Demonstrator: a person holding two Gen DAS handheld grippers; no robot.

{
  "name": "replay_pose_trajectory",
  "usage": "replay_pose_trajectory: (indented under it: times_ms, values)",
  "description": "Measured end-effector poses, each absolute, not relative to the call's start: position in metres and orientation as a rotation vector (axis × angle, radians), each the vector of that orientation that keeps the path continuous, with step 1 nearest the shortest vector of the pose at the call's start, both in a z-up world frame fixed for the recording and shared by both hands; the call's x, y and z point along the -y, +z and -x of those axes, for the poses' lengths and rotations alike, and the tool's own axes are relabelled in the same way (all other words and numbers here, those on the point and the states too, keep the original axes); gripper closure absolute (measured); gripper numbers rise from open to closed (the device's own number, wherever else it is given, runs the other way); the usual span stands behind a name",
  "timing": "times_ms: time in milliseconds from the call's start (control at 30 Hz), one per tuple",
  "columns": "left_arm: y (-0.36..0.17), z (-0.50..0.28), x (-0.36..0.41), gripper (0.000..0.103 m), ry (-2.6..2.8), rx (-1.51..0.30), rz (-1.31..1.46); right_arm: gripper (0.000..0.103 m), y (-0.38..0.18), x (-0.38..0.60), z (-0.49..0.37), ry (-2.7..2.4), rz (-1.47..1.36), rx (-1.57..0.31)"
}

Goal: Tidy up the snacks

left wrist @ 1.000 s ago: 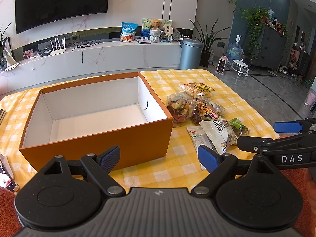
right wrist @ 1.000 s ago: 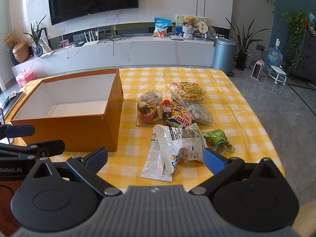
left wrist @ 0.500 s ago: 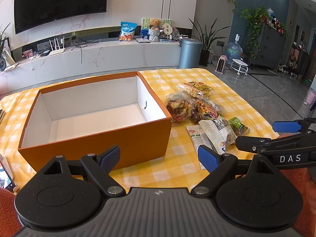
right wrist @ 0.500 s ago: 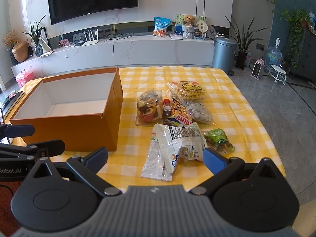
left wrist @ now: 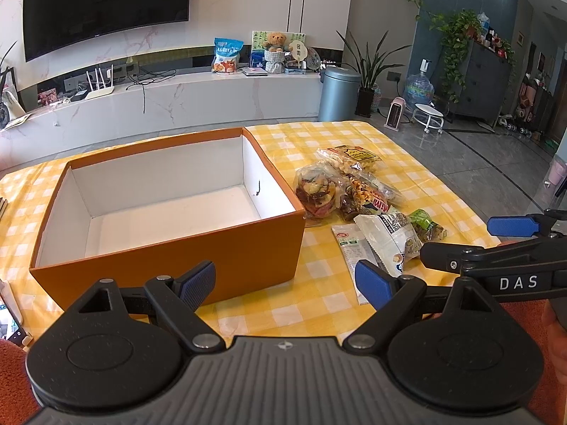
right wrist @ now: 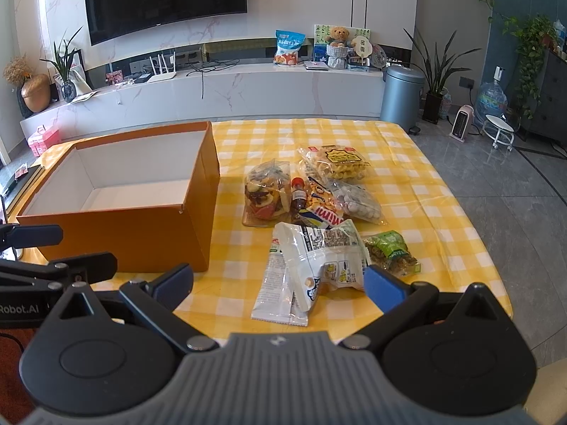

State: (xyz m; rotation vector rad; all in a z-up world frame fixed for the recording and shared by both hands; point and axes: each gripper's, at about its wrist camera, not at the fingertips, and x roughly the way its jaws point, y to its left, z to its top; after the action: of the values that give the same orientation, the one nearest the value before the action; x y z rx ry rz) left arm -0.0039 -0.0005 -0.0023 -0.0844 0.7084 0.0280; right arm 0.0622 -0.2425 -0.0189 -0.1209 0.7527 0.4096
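An open orange box (left wrist: pixel 248 248) with a white, empty inside stands on the yellow checked tablecloth (left wrist: pixel 319 304); it also shows in the right wrist view (right wrist: pixel 141 233). Several snack packs lie in a pile to its right: a white bag (right wrist: pixel 319 258), a flat white sachet (right wrist: pixel 276 290), a green pack (right wrist: pixel 389 251), a dried-fruit bag (right wrist: pixel 265 191), a waffle pack (right wrist: pixel 336 163). My left gripper (left wrist: pixel 285 283) is open and empty, near the box's front wall. My right gripper (right wrist: pixel 278 283) is open and empty, just short of the white bag.
The table's right edge drops to a grey tiled floor (right wrist: pixel 514 212). A marble TV bench (right wrist: pixel 248 85), a metal bin (right wrist: pixel 402 95) and potted plants stand behind the table. Dark objects lie at the table's left edge (left wrist: pixel 10 322).
Both views have shifted only slightly; the grippers stay open and nothing on the table has moved.
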Motion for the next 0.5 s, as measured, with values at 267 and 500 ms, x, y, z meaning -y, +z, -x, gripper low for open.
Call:
replay_pose_trajectory:
  times_ms: [267,500]
  values:
    - [-0.003,0.005,0.001,0.000,0.010,-0.704,0.093,0.003,-0.019,0.243,-0.062,0.409,0.122,-0.749]
    - [-0.010,-0.003,0.021,0.002,-0.037,-0.642,0.111,0.003,-0.025,0.269,-0.067,0.386,0.100,-0.651]
